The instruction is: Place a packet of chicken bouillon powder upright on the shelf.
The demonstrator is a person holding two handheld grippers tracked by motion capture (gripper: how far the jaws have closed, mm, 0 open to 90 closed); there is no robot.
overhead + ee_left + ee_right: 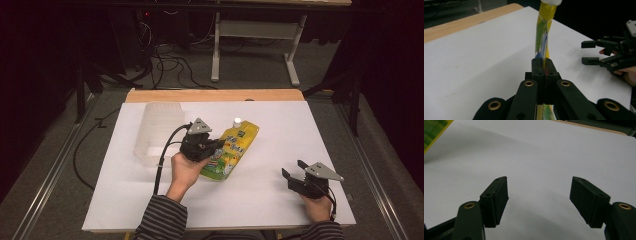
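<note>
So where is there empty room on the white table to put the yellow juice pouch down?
The widest bare patch lies between the yellow pouch and the right gripper, running back to the wooden edge. The near-left corner of the table is bare too. It is crowded around the clear plastic container and the left gripper.

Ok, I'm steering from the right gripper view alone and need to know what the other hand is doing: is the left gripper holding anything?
Observer: Yes. The left gripper is shut on a yellow spouted drink pouch, pinching its flat body edge-on.
Operator: Which way is the spout?
Observer: The white cap points toward the far edge of the white table, away from the person.
Operator: Anything else near it?
Observer: A clear plastic container stands just left of that hand in the high view.
Operator: And my right gripper?
Observer: The right gripper is open with nothing between its jaws, low near the table's right front corner.
</note>
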